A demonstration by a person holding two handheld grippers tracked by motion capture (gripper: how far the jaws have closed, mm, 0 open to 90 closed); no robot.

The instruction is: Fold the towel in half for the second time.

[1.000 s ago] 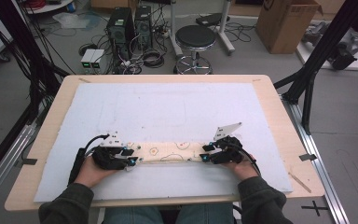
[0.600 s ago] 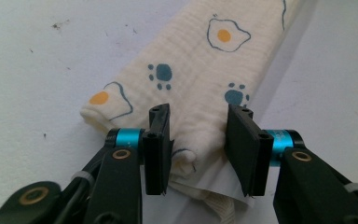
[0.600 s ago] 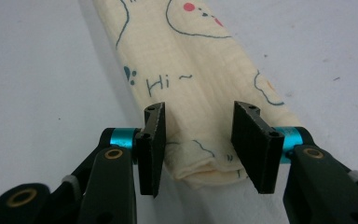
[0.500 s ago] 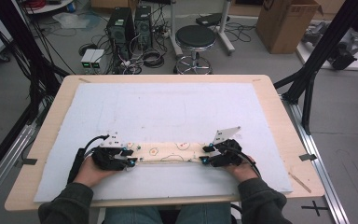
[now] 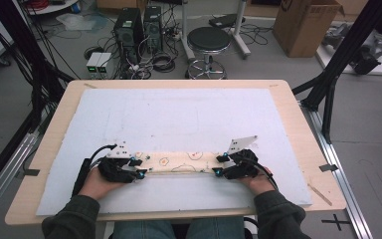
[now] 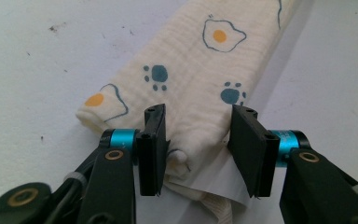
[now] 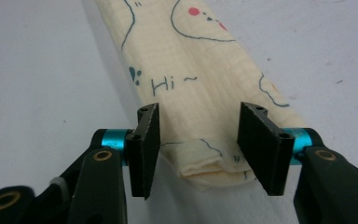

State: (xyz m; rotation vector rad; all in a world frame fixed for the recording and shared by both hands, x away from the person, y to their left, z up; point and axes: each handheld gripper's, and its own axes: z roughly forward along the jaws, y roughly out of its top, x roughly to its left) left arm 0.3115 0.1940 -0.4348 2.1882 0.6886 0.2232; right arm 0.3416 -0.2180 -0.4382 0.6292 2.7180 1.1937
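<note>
Cream folded cloth [image 5: 179, 163], hand-held grippers apart

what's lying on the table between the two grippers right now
A folded cream cloth printed with fried eggs and paw marks spans the gap from the left gripper to the right gripper in the high view; each open gripper straddles one end.

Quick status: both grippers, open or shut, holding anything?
Left gripper: open, jaws astride one end of the folded printed cloth, not clamped.
Right gripper: open, jaws astride the cloth's other end, holding nothing.
</note>
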